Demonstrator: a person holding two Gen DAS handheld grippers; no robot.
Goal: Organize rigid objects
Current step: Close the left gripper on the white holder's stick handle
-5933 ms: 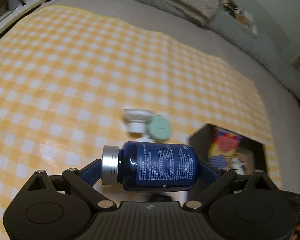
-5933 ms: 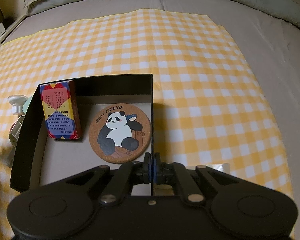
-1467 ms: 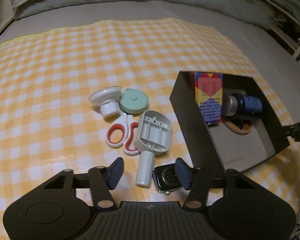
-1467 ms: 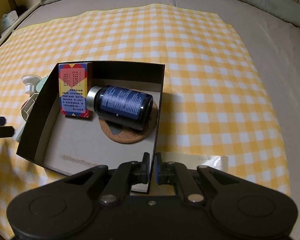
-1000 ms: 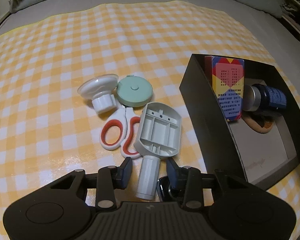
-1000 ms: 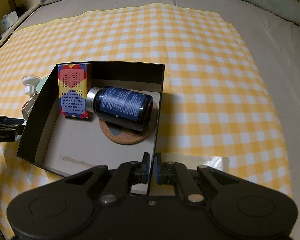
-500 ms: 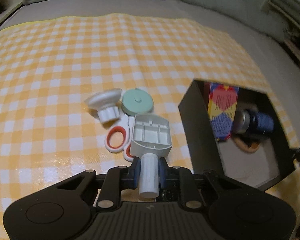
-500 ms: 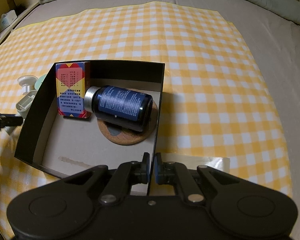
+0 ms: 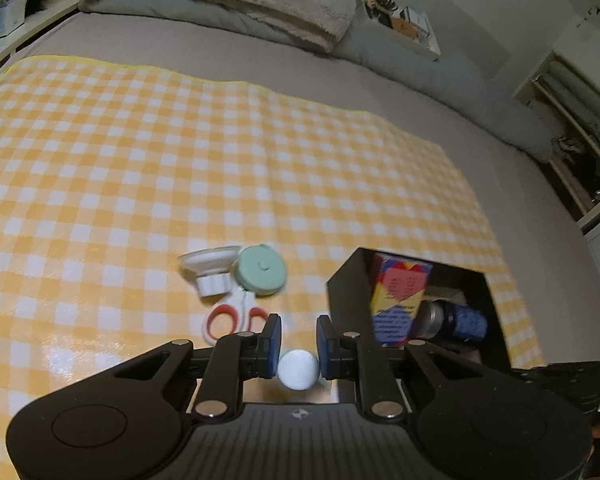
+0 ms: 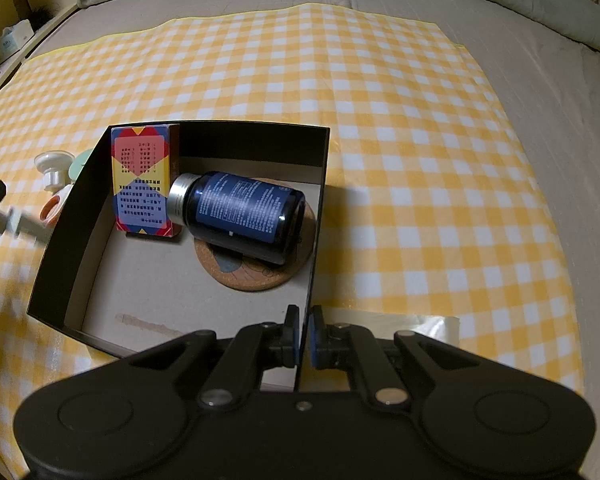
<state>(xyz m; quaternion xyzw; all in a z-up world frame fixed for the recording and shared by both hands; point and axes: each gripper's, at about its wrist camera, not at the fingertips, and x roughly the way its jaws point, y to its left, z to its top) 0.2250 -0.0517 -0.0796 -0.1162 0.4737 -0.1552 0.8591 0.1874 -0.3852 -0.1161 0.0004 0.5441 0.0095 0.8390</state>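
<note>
Change since half a second ago: your left gripper (image 9: 298, 338) has lifted the white handled piece (image 9: 299, 369) off the checked cloth (image 9: 140, 160); only its round handle end shows, pinched between the pads. This item now looks ready to travel to the black box (image 10: 80, 184) at 3 o'clock. Left on the cloth at 11 o'clock: scissors (image 9: 230, 316), green disc (image 9: 261, 271), white suction cup (image 9: 210, 268). In the box: patterned carton (image 10: 142, 180), blue bottle (image 10: 240, 210) lying on the cork coaster (image 10: 256, 276). Your right gripper (image 10: 303, 338) stays clamped on the box's near wall, steadying it.
</note>
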